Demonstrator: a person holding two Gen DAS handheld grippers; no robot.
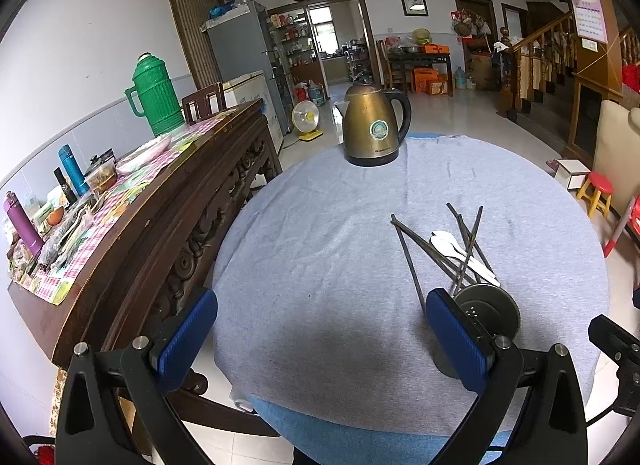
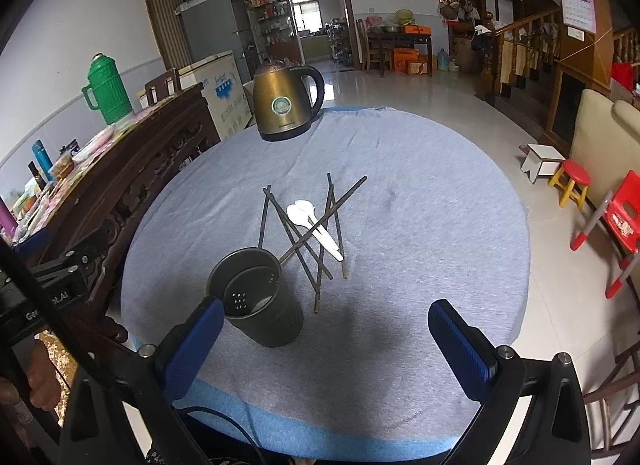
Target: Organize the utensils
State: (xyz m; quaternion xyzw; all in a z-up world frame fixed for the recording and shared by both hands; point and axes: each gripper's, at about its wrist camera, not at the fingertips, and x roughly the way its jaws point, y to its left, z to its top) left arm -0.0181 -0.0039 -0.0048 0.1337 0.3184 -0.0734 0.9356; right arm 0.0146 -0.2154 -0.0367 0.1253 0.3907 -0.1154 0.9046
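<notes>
Several dark chopsticks [image 2: 304,241] lie crossed in a loose pile on the grey tablecloth [image 2: 420,225], with two white spoons [image 2: 316,227] among them. A dark metal utensil holder [image 2: 258,297] with small holes stands upright just in front of the pile. My right gripper [image 2: 326,335] is open and empty, low over the near cloth, its left finger beside the holder. In the left wrist view the pile [image 1: 452,249] and spoons [image 1: 460,253] lie to the right, and the holder [image 1: 486,313] is partly hidden behind the right finger. My left gripper [image 1: 320,329] is open and empty.
A brass electric kettle [image 2: 286,99] stands at the table's far edge. A dark wooden sideboard [image 1: 160,217] with a green thermos [image 1: 158,97], bottles and clutter runs along the left. Small stools and a red chair [image 2: 620,221] stand on the floor at right.
</notes>
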